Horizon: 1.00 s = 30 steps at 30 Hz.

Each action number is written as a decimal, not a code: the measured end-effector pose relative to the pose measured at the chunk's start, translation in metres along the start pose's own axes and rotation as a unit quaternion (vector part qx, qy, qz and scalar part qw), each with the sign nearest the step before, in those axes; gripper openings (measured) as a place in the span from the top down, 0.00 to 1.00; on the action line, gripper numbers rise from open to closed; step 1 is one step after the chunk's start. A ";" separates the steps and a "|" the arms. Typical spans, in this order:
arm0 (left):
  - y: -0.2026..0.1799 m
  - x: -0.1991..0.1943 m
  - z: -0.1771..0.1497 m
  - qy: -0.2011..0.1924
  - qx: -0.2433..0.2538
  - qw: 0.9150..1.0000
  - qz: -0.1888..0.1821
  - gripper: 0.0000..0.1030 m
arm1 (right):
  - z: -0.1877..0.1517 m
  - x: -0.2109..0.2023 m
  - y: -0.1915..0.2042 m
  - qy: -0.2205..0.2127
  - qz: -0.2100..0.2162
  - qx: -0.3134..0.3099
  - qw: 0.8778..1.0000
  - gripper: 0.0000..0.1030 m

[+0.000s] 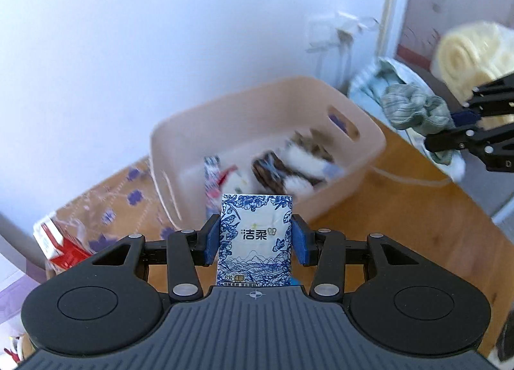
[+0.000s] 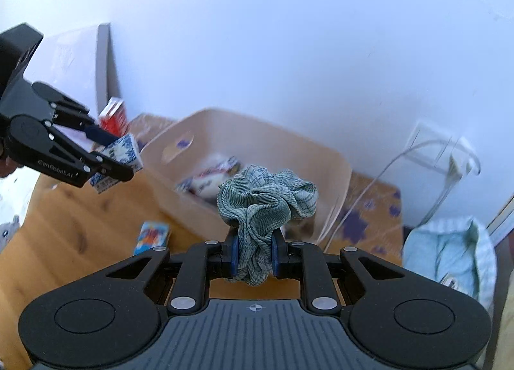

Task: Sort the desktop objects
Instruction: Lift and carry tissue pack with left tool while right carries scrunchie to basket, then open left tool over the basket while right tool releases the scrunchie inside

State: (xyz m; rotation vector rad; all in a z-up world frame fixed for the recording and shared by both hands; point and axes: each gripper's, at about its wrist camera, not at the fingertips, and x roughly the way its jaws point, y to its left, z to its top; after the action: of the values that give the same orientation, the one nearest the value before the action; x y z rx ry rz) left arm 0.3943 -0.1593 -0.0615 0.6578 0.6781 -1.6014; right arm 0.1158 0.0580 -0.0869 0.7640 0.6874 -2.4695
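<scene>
My left gripper is shut on a blue-and-white tissue pack, held upright above the wooden table. Just beyond it stands a beige plastic bin holding several packets and a fluffy item. My right gripper is shut on a green scrunchie, whose ruffles bulge above the pads. In the right wrist view the beige bin lies ahead, and the left gripper with the tissue pack hangs at the left. In the left wrist view the right gripper holds the scrunchie at the right edge.
A small colourful packet lies on the wooden table near the bin. A red-and-white box sits at the left on a floral cloth. A clear plastic container and light blue fabric are at the right. A white wall stands behind.
</scene>
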 end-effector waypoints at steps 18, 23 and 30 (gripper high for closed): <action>0.009 0.113 0.070 0.027 -0.086 0.993 0.077 0.55 | 0.050 0.119 -0.043 0.031 -0.032 0.052 0.998 0.82; 0.008 0.141 0.065 0.077 -0.082 0.990 0.091 0.55 | 0.043 0.147 -0.040 0.064 -0.033 0.054 0.996 0.82; 0.000 0.152 0.051 0.105 -0.079 0.986 0.099 0.54 | 0.031 0.170 -0.032 0.109 -0.026 0.048 0.993 0.80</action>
State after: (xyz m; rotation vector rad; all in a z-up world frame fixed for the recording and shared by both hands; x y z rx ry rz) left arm 0.3736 -0.2979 -0.1399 0.7574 0.8573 -1.2913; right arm -0.0393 0.0178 -0.1589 1.0780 0.6761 -2.5034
